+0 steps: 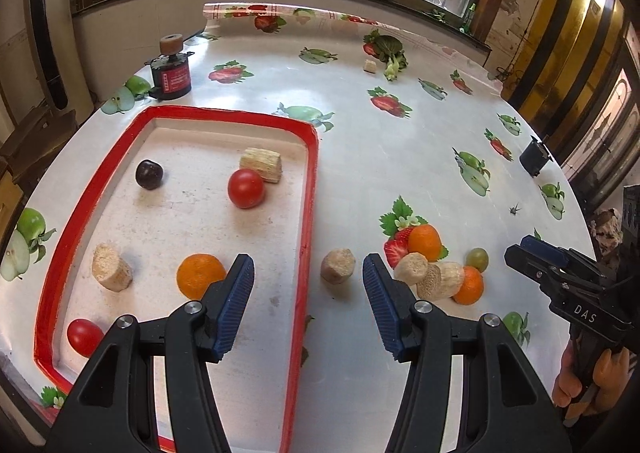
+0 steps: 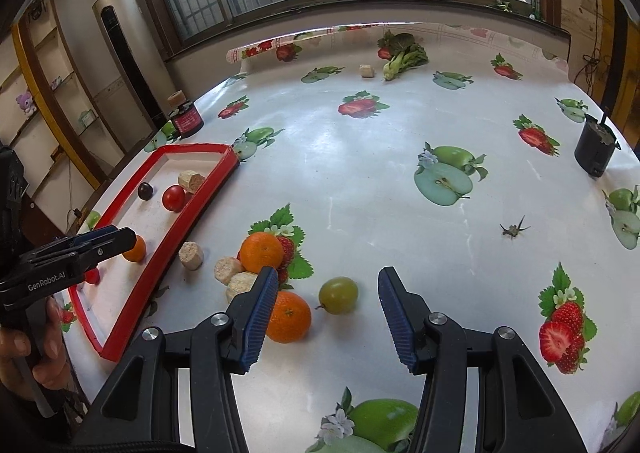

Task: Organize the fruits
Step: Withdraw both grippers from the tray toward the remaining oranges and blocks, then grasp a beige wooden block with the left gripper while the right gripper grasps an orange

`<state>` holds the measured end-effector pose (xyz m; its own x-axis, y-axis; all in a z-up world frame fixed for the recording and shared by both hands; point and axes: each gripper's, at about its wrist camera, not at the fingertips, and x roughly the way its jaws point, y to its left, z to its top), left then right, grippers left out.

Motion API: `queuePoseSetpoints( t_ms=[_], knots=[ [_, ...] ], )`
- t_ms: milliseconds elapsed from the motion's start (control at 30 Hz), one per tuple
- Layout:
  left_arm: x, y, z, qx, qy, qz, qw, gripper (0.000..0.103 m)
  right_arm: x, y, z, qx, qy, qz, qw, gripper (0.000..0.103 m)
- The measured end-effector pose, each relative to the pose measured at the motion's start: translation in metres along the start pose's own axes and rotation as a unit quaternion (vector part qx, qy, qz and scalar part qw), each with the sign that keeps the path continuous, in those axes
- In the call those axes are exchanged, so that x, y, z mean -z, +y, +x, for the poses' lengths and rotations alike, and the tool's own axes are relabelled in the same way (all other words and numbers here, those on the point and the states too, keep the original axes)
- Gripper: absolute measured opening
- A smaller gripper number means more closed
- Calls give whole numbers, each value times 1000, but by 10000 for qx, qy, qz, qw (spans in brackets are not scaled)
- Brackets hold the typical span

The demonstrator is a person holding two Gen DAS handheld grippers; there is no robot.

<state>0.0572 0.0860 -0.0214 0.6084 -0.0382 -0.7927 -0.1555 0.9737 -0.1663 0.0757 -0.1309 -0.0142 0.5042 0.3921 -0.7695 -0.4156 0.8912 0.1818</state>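
Hovering empty left gripper (image 1: 308, 281) over red-rimmed tray (image 1: 310, 189), green grape (image 2: 338, 295) outside

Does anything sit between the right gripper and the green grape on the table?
Nothing visible does. The green grape lies on bare tablecloth just ahead of the open right gripper. An orange sits apart from it, beside the gripper's left finger, not in the path.
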Motion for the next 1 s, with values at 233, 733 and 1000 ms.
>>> queuePoseSetpoints(
  t_ms=[233,733,1000],
  knots=[
    [6,-19,7,126,127,161,9997,55,10,-14,-5,84,11,120,9999,54],
    [19,-43,18,392,338,315,9982,55,25,-18,-4,36,76,106,9999,54],
    [26,-73,37,609,540,541,9952,55,29,-26,-4,33,70,188,9998,54]
  ],
)
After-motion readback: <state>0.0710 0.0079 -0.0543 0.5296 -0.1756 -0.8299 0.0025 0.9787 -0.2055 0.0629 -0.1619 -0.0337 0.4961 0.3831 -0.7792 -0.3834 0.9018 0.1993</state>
